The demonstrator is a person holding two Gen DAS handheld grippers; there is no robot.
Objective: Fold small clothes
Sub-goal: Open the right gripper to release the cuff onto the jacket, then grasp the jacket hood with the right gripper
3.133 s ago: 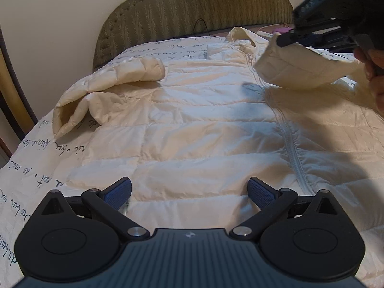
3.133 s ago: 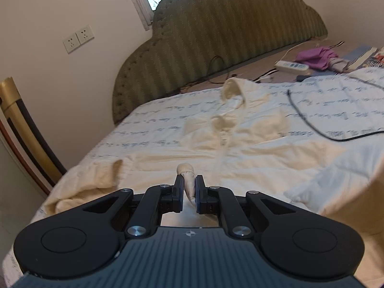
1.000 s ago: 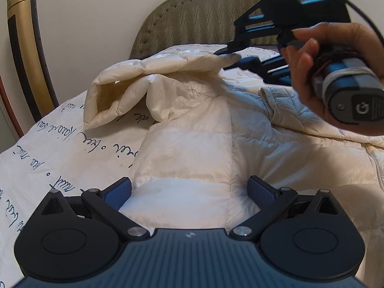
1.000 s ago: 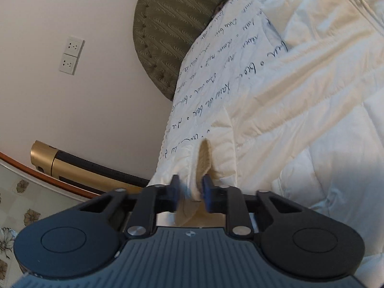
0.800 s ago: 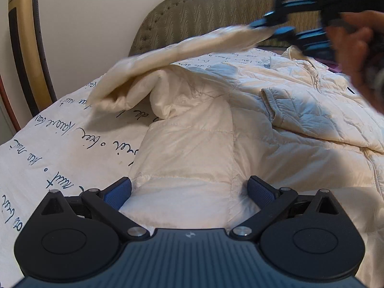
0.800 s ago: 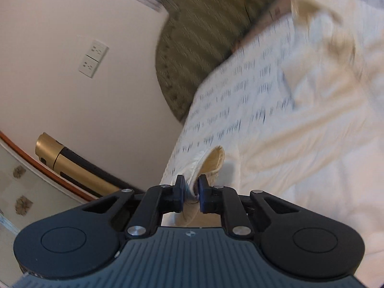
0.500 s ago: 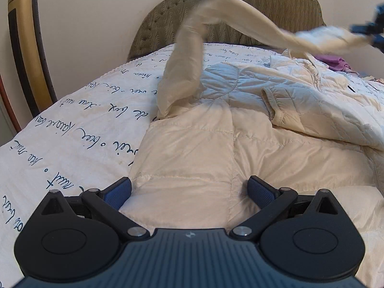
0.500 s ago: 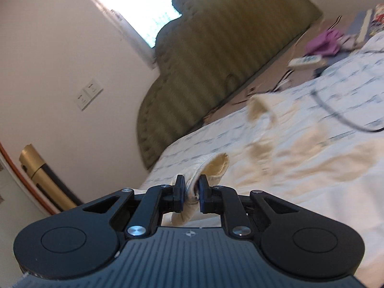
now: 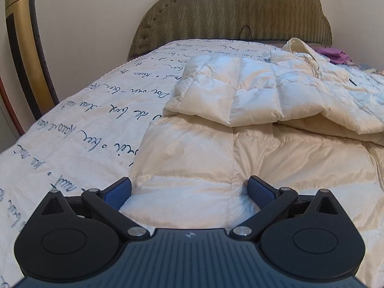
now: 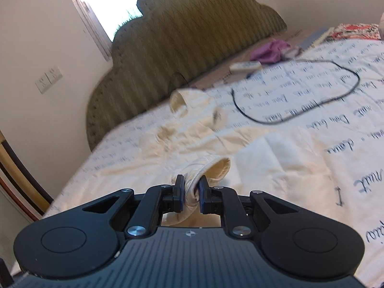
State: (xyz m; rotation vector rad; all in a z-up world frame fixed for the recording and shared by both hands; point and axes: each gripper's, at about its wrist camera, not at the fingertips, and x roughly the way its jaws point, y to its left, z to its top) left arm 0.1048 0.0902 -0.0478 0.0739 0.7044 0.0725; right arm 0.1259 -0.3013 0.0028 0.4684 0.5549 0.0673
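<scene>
Crossing jacket (image 9: 252,148): sleeve (image 9: 230,96) now folded over; right claw (image 10: 190,193) pinching cuff (image 10: 211,170), just loosening; left claw (image 9: 189,192) wide, empty.

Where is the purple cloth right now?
In the right wrist view, the purple cloth lies at the top right, near the head of the bed just below the green headboard, beside a white remote and the black cable.

Cream quilted jacket (image 9: 240,144) flat on bed, sleeve (image 9: 228,96) folded across (puffy)
</scene>
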